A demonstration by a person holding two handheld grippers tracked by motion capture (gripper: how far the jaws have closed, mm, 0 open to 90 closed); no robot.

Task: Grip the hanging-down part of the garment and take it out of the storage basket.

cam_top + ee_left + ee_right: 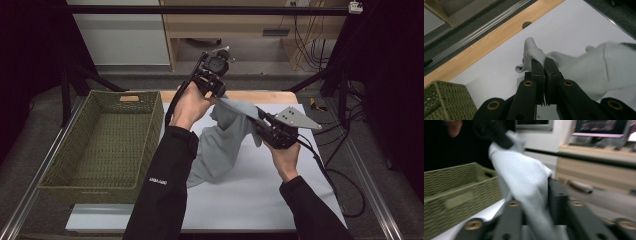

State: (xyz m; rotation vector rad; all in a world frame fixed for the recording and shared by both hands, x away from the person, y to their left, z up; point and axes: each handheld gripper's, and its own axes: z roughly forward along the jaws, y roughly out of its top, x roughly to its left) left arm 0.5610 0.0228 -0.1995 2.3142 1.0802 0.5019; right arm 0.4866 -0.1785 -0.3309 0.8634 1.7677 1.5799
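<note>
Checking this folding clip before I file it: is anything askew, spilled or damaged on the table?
Nothing stands out. The pale grey knit cloth hangs bunched between the left hand-held gripper and the right hand-held gripper, its lower end on the white table. The green woven basket sits square.

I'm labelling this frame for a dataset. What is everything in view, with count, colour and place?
cloth: 1, grey, lifted over the table middle, lower end on the table
basket: 1, green woven, table's left
table: 1, white top, wooden far edge
cabinet: 1, wooden, behind the table
left gripper: 1, black, shut on the cloth's corner
right gripper: 1, black, jaws either side of the cloth
sleeves: 2, black, from the bottom edge
</note>
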